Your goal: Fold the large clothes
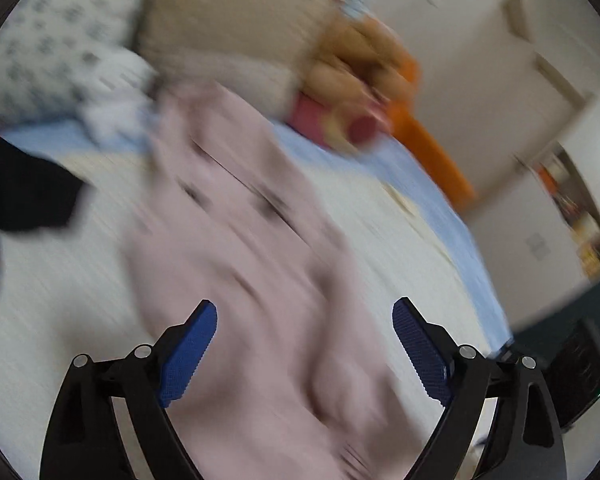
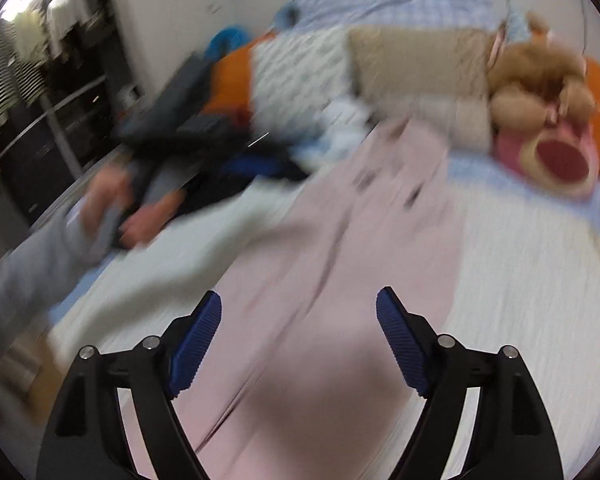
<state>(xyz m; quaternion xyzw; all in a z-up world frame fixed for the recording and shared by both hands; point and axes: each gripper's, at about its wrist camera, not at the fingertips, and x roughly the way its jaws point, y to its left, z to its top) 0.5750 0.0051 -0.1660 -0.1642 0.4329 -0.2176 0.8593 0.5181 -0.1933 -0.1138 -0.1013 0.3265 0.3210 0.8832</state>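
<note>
Bedroom surroundings were seen through heavy blur: a bed (image 2: 520,280) covered in a pale, finely striped spread, with a beige pillow (image 2: 416,64), a patterned white pillow (image 2: 296,80), a brown plush toy (image 2: 540,76) and an orange bolster (image 1: 428,136) heaped at its far end, and dark clothes (image 2: 204,140) piled toward one side. A pale pink garment (image 1: 236,240) was laid out flat on the spread, its long axis running away from both cameras toward the pillows, so that it stretched lengthwise ahead of each tool. The left tool (image 1: 305,344) was held above the near part of the garment with its blue pads spread wide and nothing pressed between them; pink cloth was seen only beneath the gap. The right tool (image 2: 299,340) was likewise held wide apart and empty over the near end of the same garment, a lengthwise seam or crease passing under it. A hand (image 2: 112,204) in a grey sleeve, apparently the one bearing the left tool, was seen in the right wrist view off to the side near the dark clothes. Neither tool could be judged clearly nearer; both appeared to sit over the near end, which suggested that a fold along the length would call for that end to be pinched at two points. A white wall and a door frame (image 1: 556,92) were made out beyond the bed.
</note>
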